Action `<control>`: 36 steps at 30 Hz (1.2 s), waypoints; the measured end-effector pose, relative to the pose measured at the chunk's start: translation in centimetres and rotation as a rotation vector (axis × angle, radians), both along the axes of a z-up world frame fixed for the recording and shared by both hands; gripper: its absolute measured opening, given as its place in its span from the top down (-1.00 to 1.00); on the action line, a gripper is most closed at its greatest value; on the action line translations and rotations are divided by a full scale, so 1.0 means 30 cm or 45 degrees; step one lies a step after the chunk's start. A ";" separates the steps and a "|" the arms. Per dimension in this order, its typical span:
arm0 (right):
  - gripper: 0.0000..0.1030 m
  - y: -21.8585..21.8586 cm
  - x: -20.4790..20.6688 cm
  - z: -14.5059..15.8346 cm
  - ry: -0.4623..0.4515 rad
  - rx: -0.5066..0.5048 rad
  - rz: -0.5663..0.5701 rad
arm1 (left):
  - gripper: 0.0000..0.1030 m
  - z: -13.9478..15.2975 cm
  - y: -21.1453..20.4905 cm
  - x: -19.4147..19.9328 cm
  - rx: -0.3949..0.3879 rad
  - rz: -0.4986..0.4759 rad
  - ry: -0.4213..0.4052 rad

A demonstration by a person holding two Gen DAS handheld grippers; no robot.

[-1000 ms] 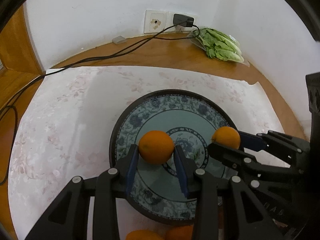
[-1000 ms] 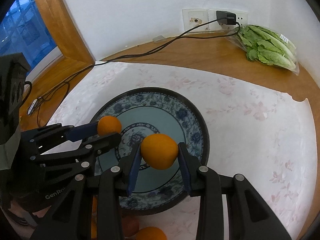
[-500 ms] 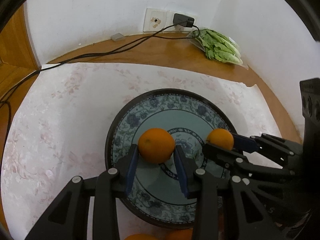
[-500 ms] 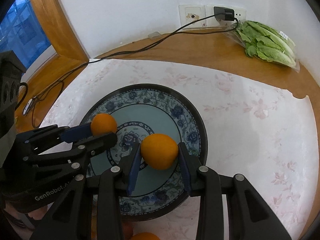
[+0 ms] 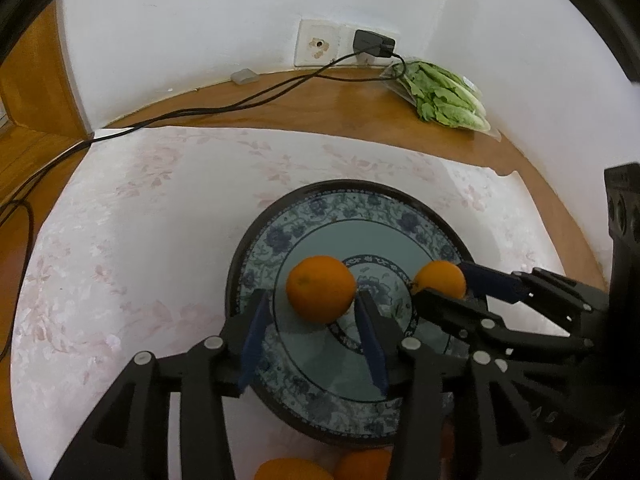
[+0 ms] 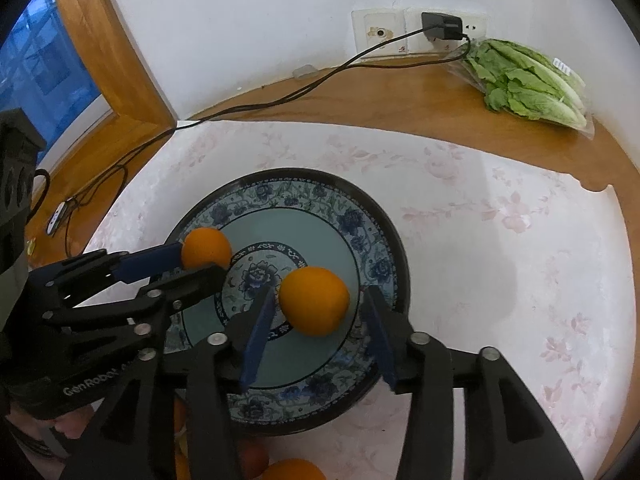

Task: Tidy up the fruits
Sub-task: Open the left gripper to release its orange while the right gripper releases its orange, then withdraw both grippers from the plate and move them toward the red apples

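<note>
Two oranges lie on the blue floral plate (image 5: 344, 186) (image 6: 288, 174). One orange (image 5: 320, 288) sits between the blue pads of my left gripper (image 5: 312, 300). Its jaws are opening, and a gap shows on each side of the fruit. The other orange (image 6: 314, 300) lies between the pads of my right gripper (image 6: 319, 292), whose jaws are also opening and stand clear of it. Each gripper appears in the other's view with its fruit: right gripper (image 5: 440, 282) at the plate's right, left gripper (image 6: 202, 260) at its left.
The plate stands on a white floral cloth (image 5: 140, 240) over a wooden counter. A bag of lettuce (image 5: 444, 96) (image 6: 528, 80) lies in the back right corner. A charger cable (image 5: 240, 104) runs from the wall socket. More oranges (image 5: 292, 470) (image 6: 292, 470) lie at the near edge.
Both grippers' jaws have spread apart and let go of their oranges, which now rest on the plate. Neither hand has shifted much.
</note>
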State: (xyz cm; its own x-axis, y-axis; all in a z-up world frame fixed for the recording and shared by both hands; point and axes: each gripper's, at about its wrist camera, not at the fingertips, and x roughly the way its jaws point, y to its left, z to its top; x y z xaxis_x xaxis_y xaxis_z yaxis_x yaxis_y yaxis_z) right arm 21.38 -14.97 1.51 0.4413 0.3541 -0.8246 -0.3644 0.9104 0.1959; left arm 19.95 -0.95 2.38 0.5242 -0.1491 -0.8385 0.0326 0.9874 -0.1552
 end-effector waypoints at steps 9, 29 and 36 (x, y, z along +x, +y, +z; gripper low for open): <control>-0.29 -0.019 -0.035 0.054 -0.052 -0.010 -0.028 | -0.24 0.053 0.019 -0.043 -0.003 0.025 -0.015; -0.31 -0.065 -0.201 0.164 -0.080 0.030 -0.029 | -0.29 0.167 -0.016 -0.200 -0.001 0.009 -0.056; -0.31 -0.071 -0.263 0.191 -0.083 0.018 -0.020 | -0.29 0.172 -0.020 -0.255 0.012 0.016 -0.053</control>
State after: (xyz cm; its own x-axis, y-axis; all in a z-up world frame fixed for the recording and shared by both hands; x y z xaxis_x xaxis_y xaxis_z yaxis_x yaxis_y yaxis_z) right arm 13.49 -17.09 7.23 0.4994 0.3582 -0.7888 -0.3628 0.9133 0.1851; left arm 12.29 -1.57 7.55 0.5602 -0.1344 -0.8173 0.0266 0.9892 -0.1445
